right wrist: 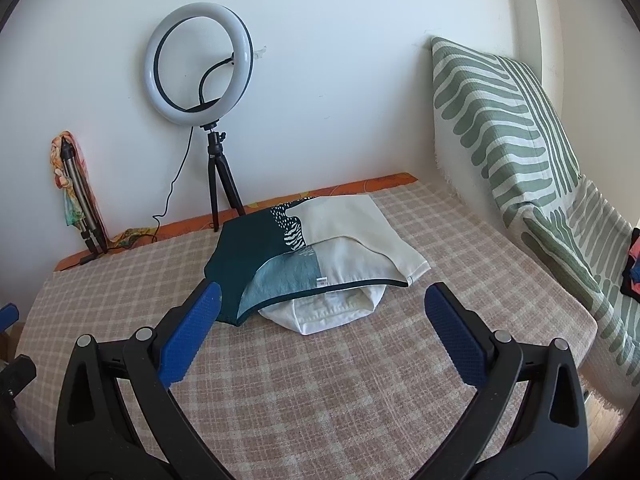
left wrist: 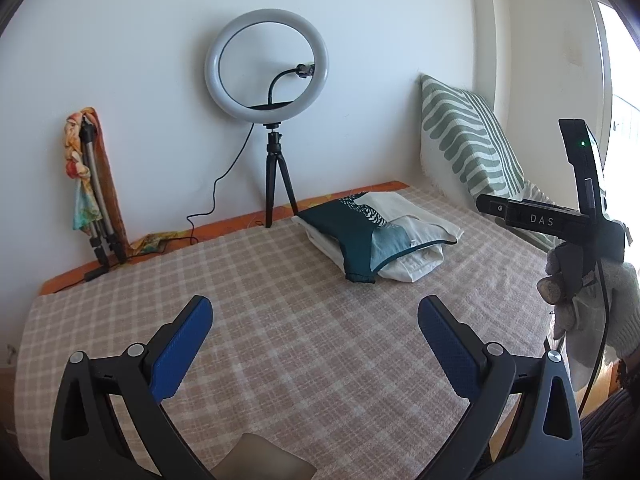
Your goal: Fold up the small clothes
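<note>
Both tongs hang spread wide over the checked bed cover (right wrist: pixel 320 380), gripping nothing: the left tongs (left wrist: pixel 316 320) low in their frame, the right tongs (right wrist: pixel 322 304) just short of the clothes. The teal-and-cream garment (right wrist: pixel 280 252) lies atop a folded white garment (right wrist: pixel 340 308) mid-frame. A ring light (left wrist: pixel 266 66) stands upper centre, a striped pillow (right wrist: pixel 500 128) at right.

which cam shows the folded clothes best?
Right wrist. The clothes pile sits close and large just beyond the open right gripper, with the teal-and-cream top piece, its label and the white garment underneath all clear. Left wrist shows the same pile smaller and farther off, past the open left gripper.
</note>
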{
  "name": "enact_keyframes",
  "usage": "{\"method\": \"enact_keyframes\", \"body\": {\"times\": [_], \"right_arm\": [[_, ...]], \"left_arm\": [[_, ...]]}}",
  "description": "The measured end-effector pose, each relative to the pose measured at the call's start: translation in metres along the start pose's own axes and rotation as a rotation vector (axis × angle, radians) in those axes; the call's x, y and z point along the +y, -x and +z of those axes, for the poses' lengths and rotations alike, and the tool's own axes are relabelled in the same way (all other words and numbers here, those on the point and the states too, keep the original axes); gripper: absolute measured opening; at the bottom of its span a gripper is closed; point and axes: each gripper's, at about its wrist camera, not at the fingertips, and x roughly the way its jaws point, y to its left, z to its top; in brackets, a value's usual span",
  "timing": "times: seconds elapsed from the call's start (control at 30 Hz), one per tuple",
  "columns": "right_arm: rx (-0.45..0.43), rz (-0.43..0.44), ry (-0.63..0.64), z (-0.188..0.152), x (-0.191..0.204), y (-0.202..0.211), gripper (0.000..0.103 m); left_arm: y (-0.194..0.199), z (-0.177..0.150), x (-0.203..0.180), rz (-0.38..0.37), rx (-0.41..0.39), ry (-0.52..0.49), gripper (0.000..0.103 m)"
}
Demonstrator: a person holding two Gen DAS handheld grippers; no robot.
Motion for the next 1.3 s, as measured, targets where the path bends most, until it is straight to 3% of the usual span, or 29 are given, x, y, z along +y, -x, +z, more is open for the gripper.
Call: {"method": "enact_keyframes", "body": {"times": [1.3], "right_arm": [[-0.007,-0.003,-0.003,-0.0071,0.0040,-0.0019,0.103]], "left_arm": [[0.0018,-0.0020,-0.0032,-0.001,0.006,-0.019,0.102]]}}
